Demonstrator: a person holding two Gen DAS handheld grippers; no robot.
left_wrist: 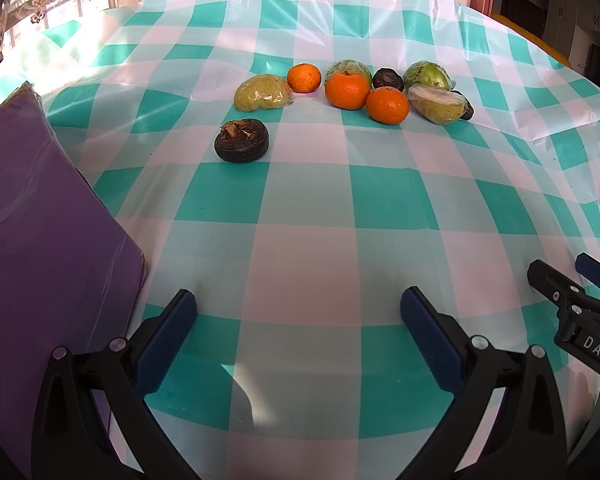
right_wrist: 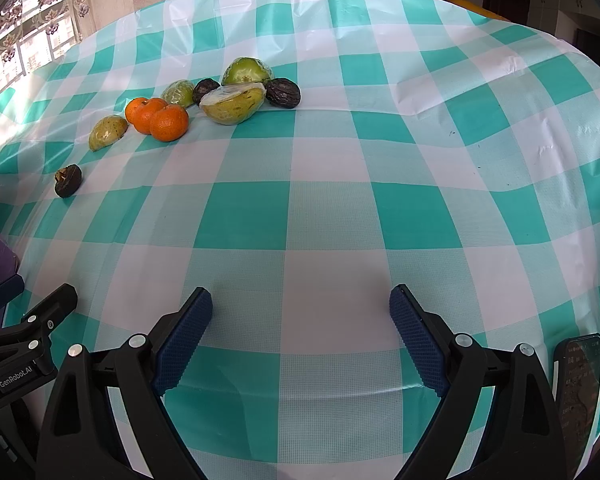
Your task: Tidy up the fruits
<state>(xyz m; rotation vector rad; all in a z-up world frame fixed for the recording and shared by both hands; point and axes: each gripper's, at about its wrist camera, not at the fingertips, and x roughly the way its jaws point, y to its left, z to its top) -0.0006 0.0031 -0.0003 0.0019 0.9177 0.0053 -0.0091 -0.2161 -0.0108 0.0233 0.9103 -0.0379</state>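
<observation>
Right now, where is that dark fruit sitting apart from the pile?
In the left wrist view, the dark fruit lies alone on the checked tablecloth, left of centre, just in front of the wrapped yellow fruit.

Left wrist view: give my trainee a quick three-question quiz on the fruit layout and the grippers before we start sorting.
1. True or false: the left gripper is shut on an orange.
2. How many oranges are on the checked tablecloth?
3. Which fruit sits alone, nearest the purple board? A) wrapped pear B) dark round fruit C) orange

Key:
1. False; it is open and empty, as is the right gripper.
2. Three, e.g..
3. B, the dark round fruit.
</observation>
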